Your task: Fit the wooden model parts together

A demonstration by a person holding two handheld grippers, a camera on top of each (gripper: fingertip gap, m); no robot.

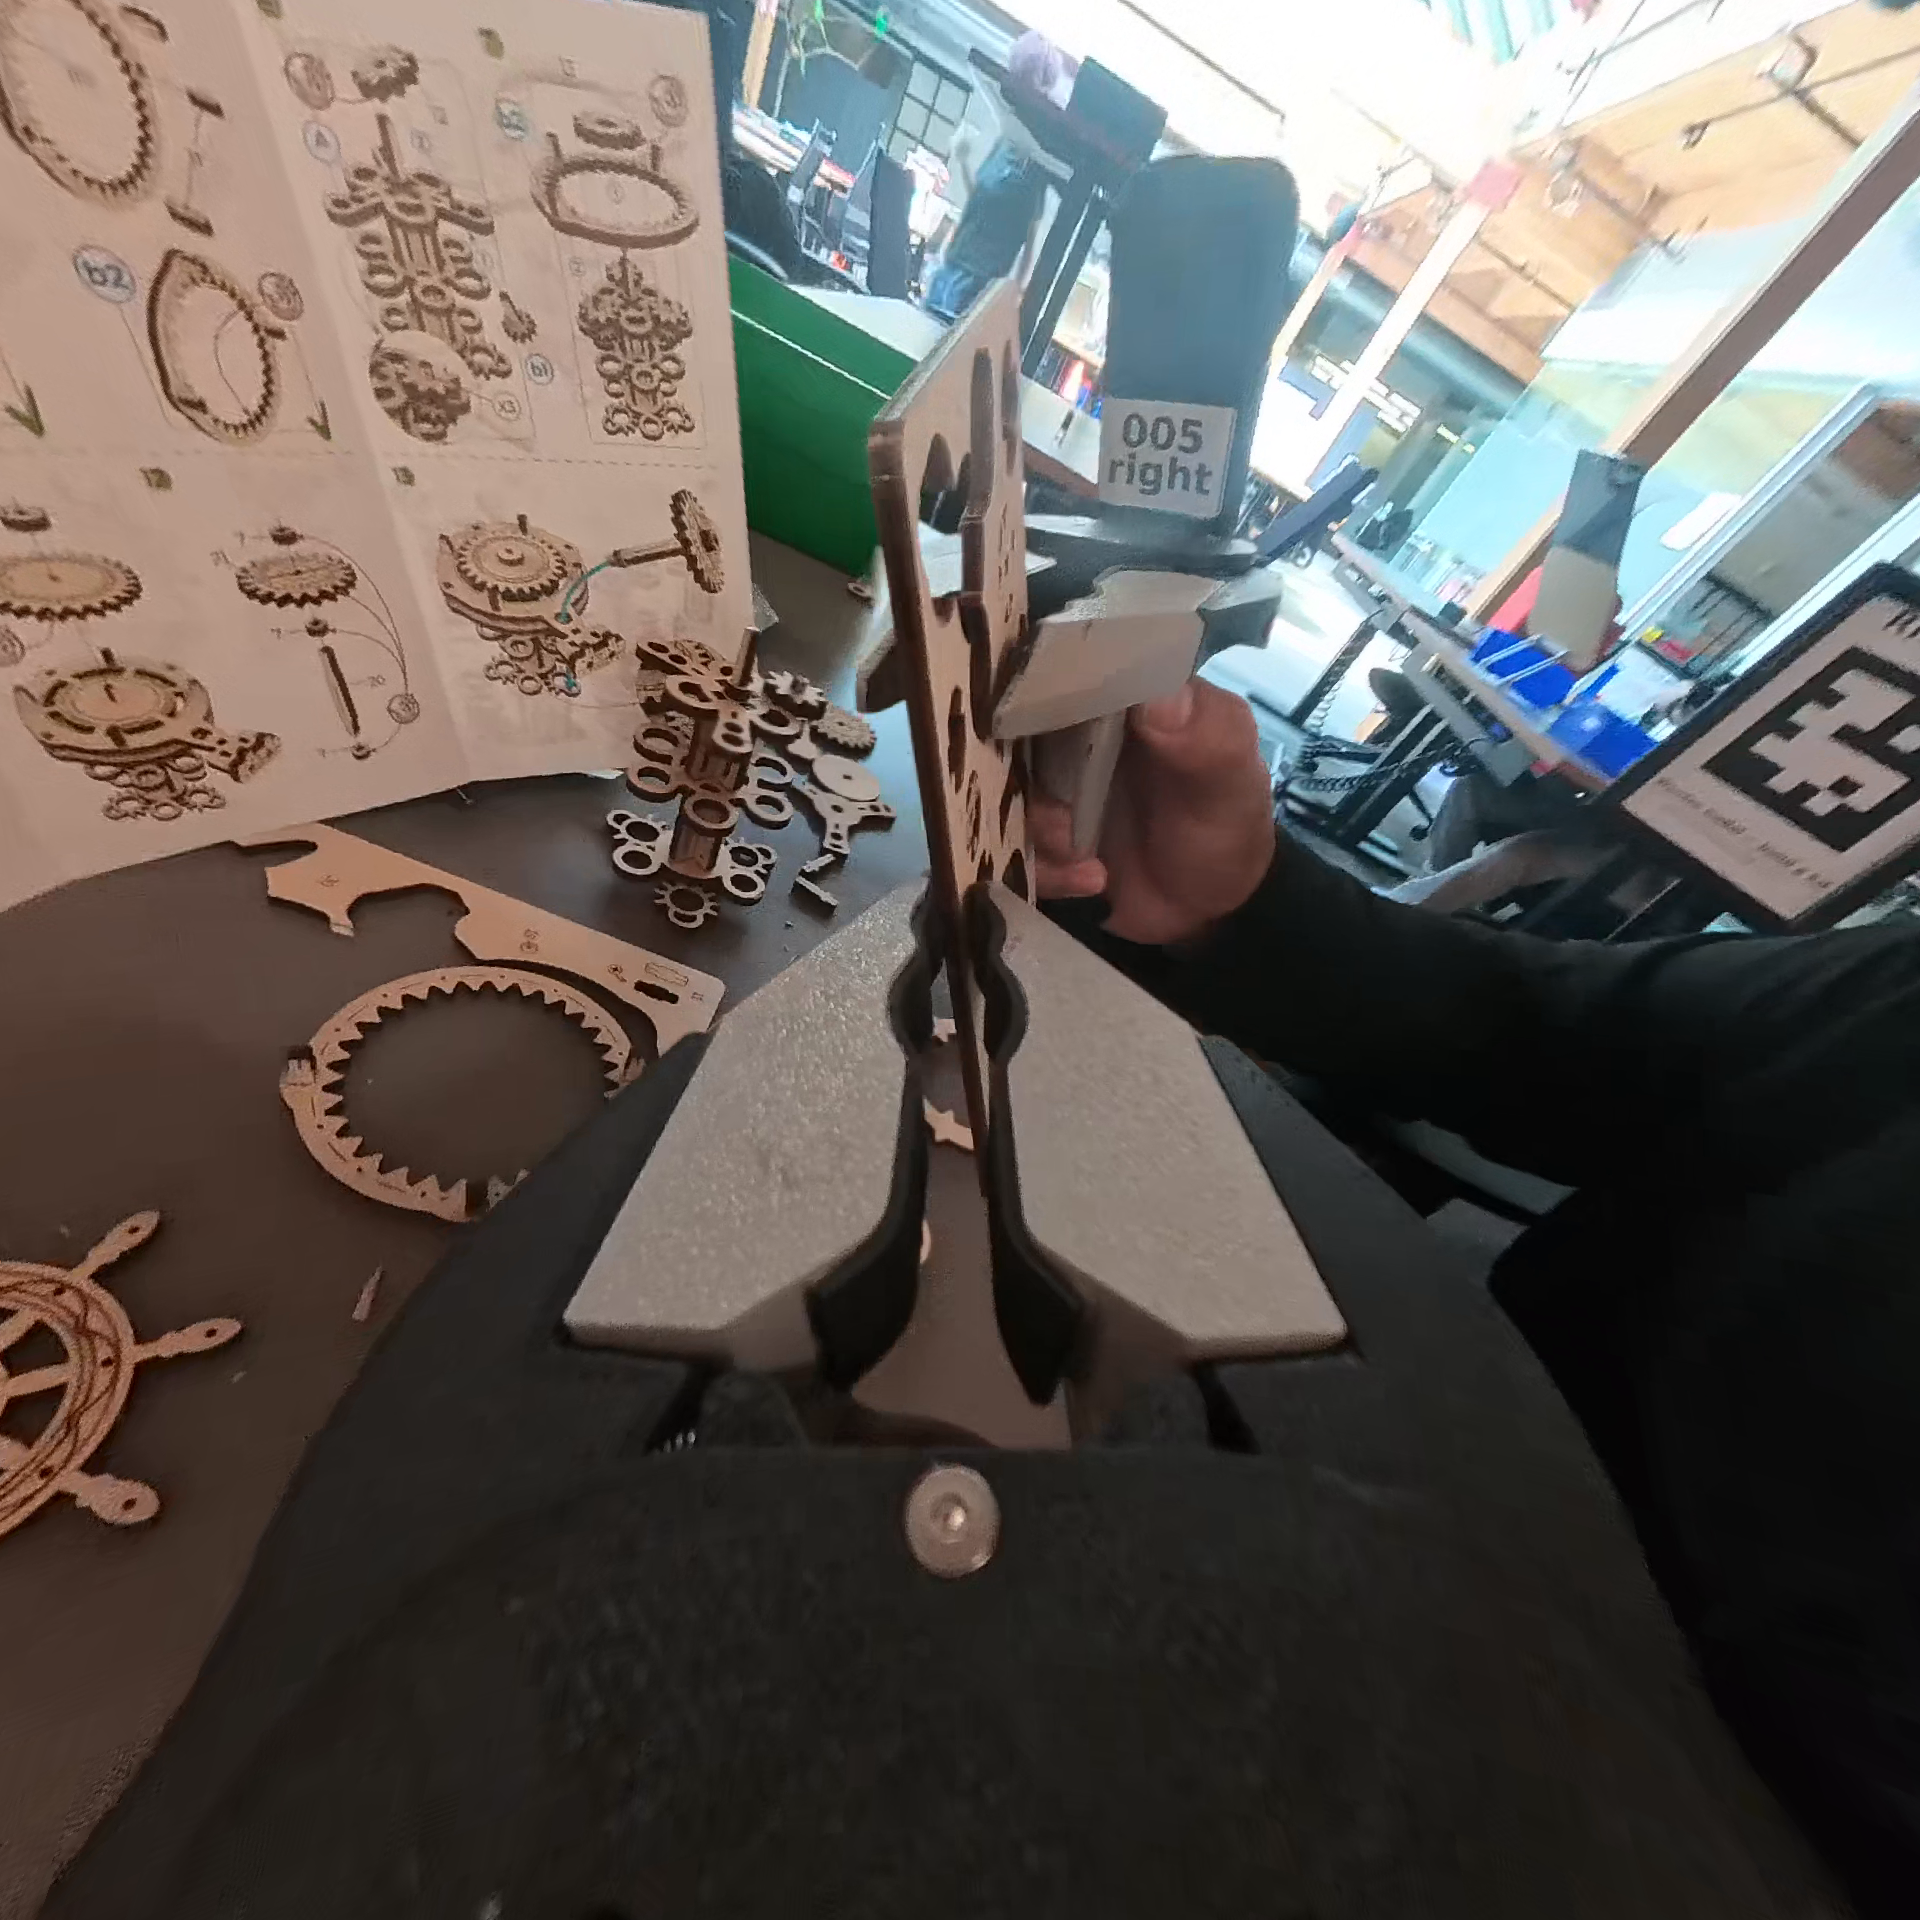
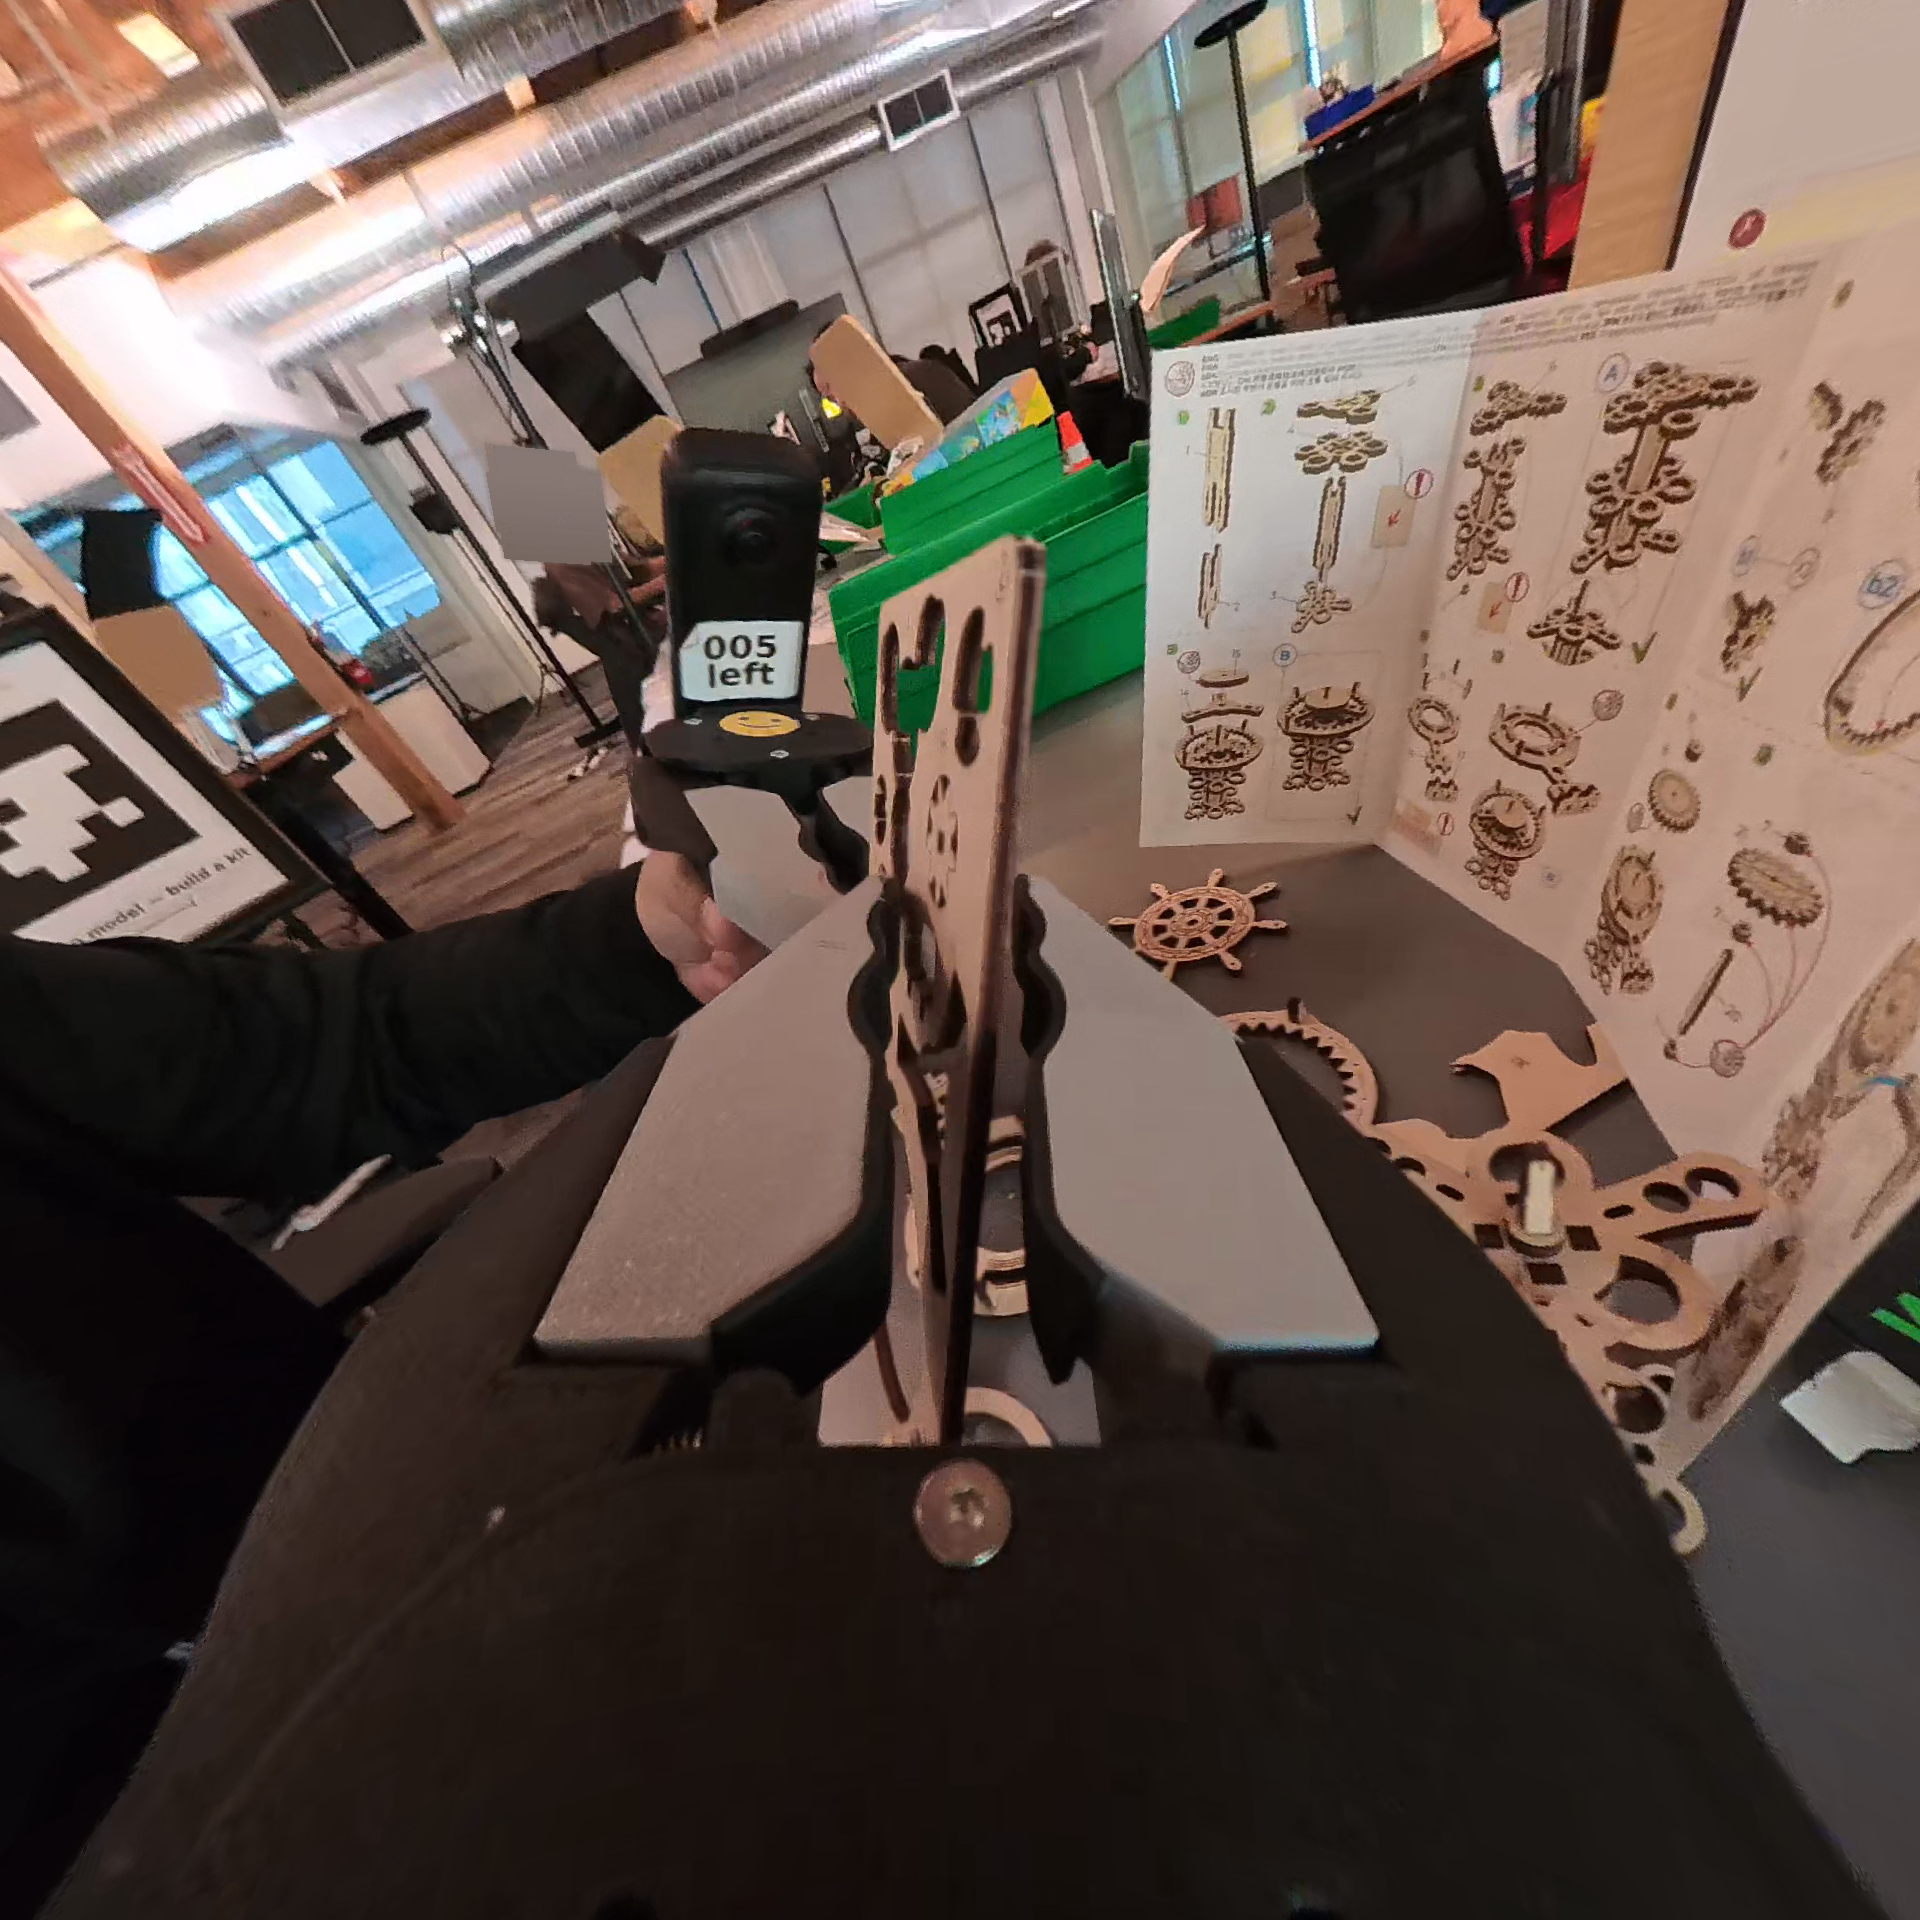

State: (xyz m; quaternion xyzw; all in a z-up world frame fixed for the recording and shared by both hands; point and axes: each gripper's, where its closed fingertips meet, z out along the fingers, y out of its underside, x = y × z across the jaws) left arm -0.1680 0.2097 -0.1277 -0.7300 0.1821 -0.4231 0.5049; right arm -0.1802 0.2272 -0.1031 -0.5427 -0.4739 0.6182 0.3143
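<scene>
A thin wooden part sheet [image 1: 935,582] with cut-out shapes stands upright and edge-on above the table. My left gripper [image 1: 956,914] is shut on its lower edge. My right gripper [image 1: 1023,665] grips the same sheet higher up from the far side. In the right wrist view, the right gripper [image 2: 951,894] is shut on the sheet [image 2: 966,707], and the left gripper [image 2: 842,842] shows behind it, partly hidden. A partly built wooden tower model [image 1: 707,769] stands on the dark table [image 1: 156,987].
A toothed ring [image 1: 468,1091], a ship's wheel [image 1: 73,1371], an emptied sheet frame [image 1: 499,925] and loose gears [image 1: 831,748] lie on the table. A folded instruction sheet [image 1: 364,416] stands at the back, with green bins [image 1: 810,416] beyond. A marker board [image 1: 1808,748] stands at the right. Left and right tips are no more than a few centimetres apart. The ship's wheel [image 1: 73,1371] is about equally far from each gripper, around 15 cm. My right wrist view [image 2: 1179,950] looks at it from another angle.
</scene>
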